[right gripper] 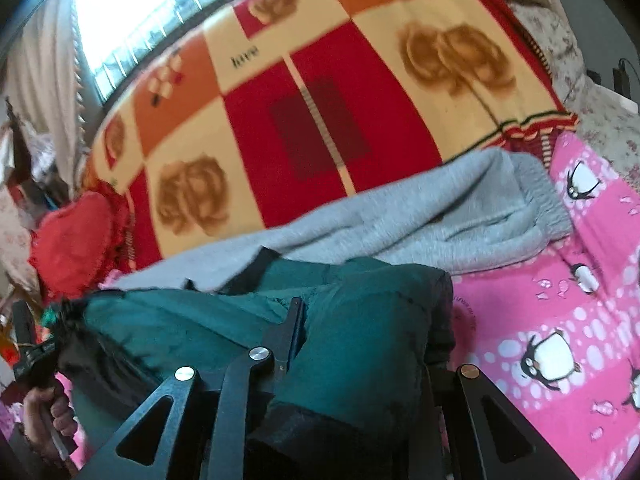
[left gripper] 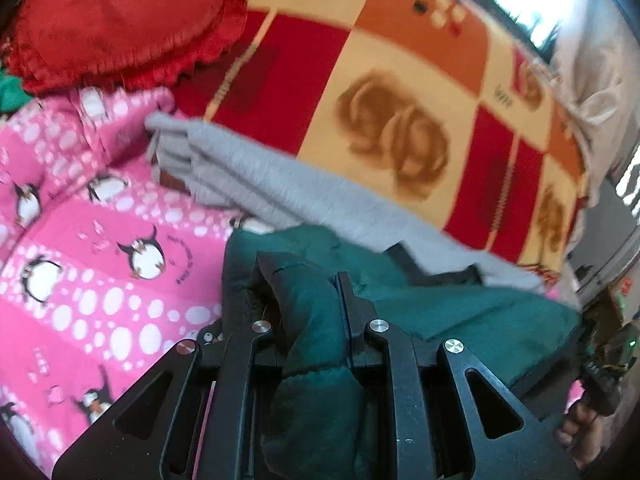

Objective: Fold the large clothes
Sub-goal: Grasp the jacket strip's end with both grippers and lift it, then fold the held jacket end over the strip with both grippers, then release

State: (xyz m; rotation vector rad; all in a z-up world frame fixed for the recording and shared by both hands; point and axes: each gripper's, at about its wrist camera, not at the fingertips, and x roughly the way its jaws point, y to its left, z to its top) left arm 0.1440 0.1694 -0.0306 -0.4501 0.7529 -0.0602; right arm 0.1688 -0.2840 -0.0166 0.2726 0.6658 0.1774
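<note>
One dark green padded garment is lying bunched on the pink penguin blanket, and both grippers are biting into it. The left gripper is clenching a thick roll of the green fabric between its two black fingers; the right gripper is gripping another fold at the garment's opposite end, though only one of its fingers is showing — the other is buried under the cloth. One grey sweat garment is lying just behind the green one, touching it, with its ribbed hem reaching onto the pink blanket. Beyond the grey piece one red-and-cream patchwork blanket is spreading out, and one red frilled cushion is resting at its edge
</note>
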